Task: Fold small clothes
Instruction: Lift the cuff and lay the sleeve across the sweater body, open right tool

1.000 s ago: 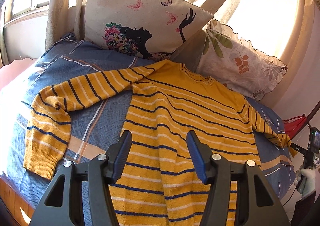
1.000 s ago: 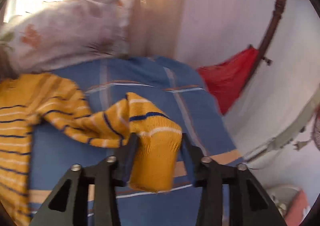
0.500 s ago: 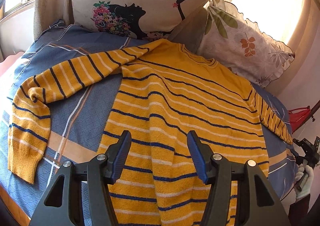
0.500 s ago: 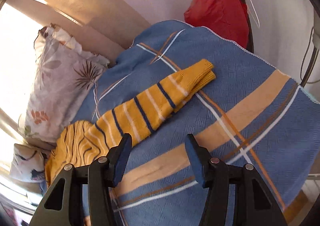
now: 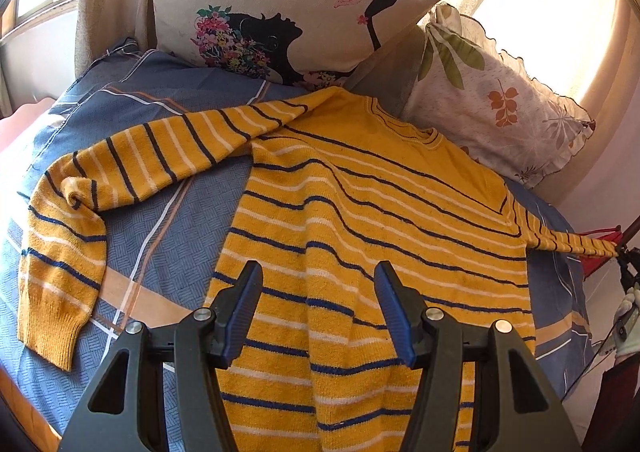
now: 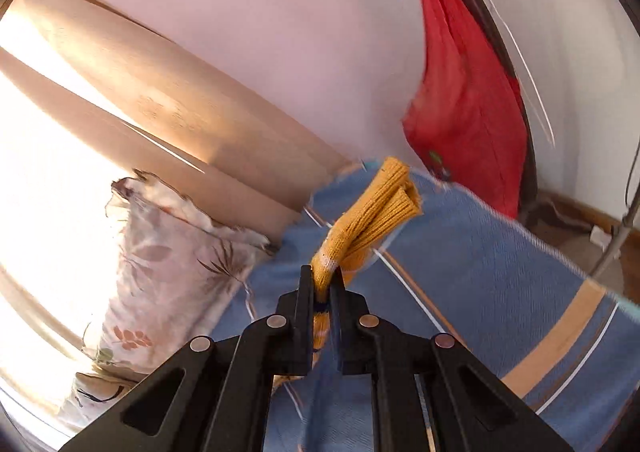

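A yellow sweater (image 5: 360, 220) with dark blue and white stripes lies flat on the blue bedspread (image 5: 152, 236). Its left sleeve (image 5: 120, 180) bends down toward the bed's front left. My left gripper (image 5: 318, 304) is open and empty, hovering over the sweater's lower body. My right gripper (image 6: 322, 284) is shut on the right sleeve's cuff (image 6: 372, 208), which sticks up past the fingertips. In the left wrist view that sleeve (image 5: 568, 242) is stretched out to the right edge of the bed.
Two pillows lean at the bed's head: a cream one with a woman's silhouette (image 5: 288, 8) and a leaf-print one (image 5: 492, 92) (image 6: 160, 252). A red bag (image 6: 464, 100) hangs on a dark pole by the wall, right of the bed.
My right gripper, open half a second ago, has closed on the right sleeve's cuff and lifted it, pulling the sleeve straight outward. My left gripper stayed open, shifting slightly over the sweater.
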`<state>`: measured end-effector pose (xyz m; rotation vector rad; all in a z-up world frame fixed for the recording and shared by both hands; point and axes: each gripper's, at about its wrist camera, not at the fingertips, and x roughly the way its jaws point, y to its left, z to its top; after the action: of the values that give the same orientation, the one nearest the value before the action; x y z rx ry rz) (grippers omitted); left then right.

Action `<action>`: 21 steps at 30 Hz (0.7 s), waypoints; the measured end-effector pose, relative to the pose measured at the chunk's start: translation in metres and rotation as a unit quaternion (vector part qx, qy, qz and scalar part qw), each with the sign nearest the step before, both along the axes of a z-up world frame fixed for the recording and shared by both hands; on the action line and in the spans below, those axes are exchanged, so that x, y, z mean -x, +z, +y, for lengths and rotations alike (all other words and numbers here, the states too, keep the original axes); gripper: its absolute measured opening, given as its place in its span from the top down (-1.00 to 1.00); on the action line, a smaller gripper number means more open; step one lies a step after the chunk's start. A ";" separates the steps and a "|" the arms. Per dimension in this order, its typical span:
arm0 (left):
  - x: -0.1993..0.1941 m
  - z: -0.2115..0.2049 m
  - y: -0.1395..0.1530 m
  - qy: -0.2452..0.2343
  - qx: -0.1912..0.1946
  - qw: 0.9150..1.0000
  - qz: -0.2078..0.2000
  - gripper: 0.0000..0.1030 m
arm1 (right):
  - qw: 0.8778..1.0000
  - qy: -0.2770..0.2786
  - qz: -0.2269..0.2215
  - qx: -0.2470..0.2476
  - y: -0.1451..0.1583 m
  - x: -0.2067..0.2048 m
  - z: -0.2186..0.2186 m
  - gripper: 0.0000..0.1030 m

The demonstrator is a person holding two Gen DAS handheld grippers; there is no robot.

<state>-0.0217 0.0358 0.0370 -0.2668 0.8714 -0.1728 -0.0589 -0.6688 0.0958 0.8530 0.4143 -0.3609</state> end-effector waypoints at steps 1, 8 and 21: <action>0.000 0.001 0.000 0.000 0.003 1.000 -0.001 -0.10 | 1.000 0.007 0.002 0.015 0.010 -0.008 0.008 0.84; 0.008 0.040 0.000 0.042 0.014 0.999 -0.004 -0.10 | 0.986 0.144 0.031 0.073 0.031 -0.085 0.116 0.84; 0.035 0.116 0.000 0.128 0.022 0.991 -0.002 -0.11 | 0.874 0.467 0.070 0.112 -0.042 -0.213 0.482 0.84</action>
<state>-0.0565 0.1516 0.0366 -0.4163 0.8226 0.0476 0.1541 -0.1866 0.0543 0.3222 0.8471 0.4311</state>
